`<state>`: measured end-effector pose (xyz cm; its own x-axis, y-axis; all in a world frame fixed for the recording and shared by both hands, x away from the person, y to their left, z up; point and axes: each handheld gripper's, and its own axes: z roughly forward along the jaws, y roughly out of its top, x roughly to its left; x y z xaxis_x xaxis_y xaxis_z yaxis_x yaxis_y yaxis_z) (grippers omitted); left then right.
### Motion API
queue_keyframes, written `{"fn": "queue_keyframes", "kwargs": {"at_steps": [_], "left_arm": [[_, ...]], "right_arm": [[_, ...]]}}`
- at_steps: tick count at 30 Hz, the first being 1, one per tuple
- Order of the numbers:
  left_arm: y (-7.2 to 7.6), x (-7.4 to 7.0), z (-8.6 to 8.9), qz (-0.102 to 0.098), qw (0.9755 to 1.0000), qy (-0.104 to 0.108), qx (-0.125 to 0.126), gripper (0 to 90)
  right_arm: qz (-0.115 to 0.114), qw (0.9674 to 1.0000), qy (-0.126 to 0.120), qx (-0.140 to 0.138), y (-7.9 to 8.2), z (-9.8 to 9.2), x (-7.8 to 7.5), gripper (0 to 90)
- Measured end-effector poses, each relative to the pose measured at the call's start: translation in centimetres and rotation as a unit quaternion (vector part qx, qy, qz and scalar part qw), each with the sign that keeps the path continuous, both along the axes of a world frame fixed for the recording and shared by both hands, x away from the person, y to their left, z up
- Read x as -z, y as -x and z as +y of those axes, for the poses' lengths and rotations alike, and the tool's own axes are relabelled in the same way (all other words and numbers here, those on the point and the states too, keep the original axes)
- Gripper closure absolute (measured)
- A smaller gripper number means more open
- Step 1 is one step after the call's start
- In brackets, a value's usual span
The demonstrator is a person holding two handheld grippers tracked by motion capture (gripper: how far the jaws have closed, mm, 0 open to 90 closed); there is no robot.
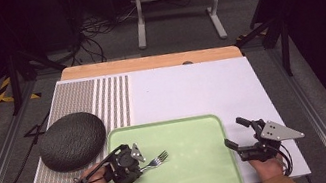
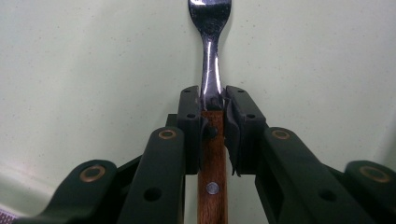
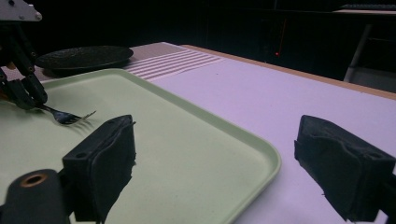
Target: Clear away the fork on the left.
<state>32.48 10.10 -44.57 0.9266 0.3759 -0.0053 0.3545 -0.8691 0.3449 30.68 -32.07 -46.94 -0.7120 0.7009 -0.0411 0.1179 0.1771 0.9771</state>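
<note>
left gripper (image 1: 139, 165) clamping fork (image 1: 157, 161) at its handle, holding tines over the green tray (image 1: 201, 176) for placing | right gripper (image 1: 237, 132) waiting wide open, empty, at tray's right edge

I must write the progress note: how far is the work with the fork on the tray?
Done: the left gripper is shut on the fork near the handle's front end. In hand: the fork is over the green tray. Left: letting go of it. The right gripper waits open.
</note>
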Motion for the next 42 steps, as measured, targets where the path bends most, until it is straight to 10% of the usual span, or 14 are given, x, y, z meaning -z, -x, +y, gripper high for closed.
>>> {"fn": "queue_keyframes", "kwargs": {"at_steps": [26,37,42], "left_arm": [[0.3,0.4,-0.8,0.04,0.999,-0.001,0.021,76.0],[0.5,-0.8,-0.8,0.012,0.9987,0.044,0.024,46.7],[0.7,-0.7,-1.1,0.005,0.9974,0.053,0.049,74.9]], "right_arm": [[0.0,1.0,0.002,-0.001,0.0,0.1,0.0,13.0],[-0.001,1.0,0.002,-0.001,0.0,0.1,0.0,13.1],[0.0,1.0,0.002,-0.001,0.0,0.1,0.0,13.0]]}}
